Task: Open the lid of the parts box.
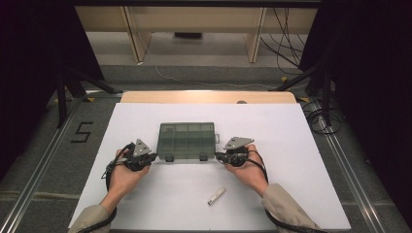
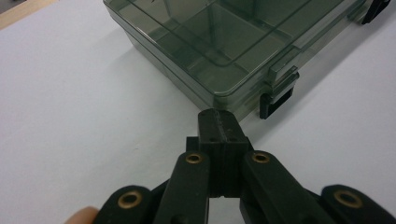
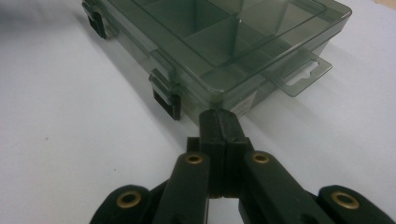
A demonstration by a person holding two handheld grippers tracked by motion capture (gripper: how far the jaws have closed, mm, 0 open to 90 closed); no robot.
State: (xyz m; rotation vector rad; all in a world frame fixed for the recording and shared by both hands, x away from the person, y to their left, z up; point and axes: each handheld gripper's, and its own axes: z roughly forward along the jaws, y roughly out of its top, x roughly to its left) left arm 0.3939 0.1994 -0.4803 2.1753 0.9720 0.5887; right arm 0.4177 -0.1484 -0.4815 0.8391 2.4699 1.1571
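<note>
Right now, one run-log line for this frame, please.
left gripper: shut, empty, at organizer box near-left corner | right gripper: shut, empty, at near-right corner | lid closed | small tube lies apart

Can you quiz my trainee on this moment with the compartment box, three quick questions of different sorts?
1. True or false: the lid of the compartment box is shut, both front latches down.
2. Multiple choice: where do the left gripper and right gripper stand? A) both above the lid; B) one at each front corner of the box, jaws together; C) both by the small tube.
3. Short answer: what lies loose on the white sheet near the person's right hand?

Key:
1. True.
2. B; whether the tips touch the box cannot be told.
3. A small pale tube, lying apart from the box.
</note>
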